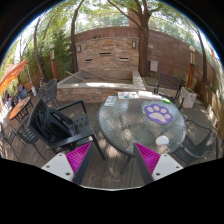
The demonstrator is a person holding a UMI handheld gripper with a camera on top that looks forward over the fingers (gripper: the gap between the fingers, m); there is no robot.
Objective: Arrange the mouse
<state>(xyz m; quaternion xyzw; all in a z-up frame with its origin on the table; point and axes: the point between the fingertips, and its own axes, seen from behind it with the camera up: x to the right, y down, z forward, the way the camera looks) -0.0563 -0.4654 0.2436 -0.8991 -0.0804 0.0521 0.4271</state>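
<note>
Your gripper [113,158] hovers with its 2 fingers spread apart, grasping nothing, the pink pads [78,155] facing each other. Beyond them stands a round glass table [125,125]. On its far right side lies a purple paw-print mouse pad [158,112]; you can't make out the mouse itself

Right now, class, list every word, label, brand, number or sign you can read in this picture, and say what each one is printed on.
None can be read.
The purple paw-print mat on the round glass table bears a paw shape, no letters.
The papers at the table's far edge are too small to read.
The open gripper shows no marking.
</note>
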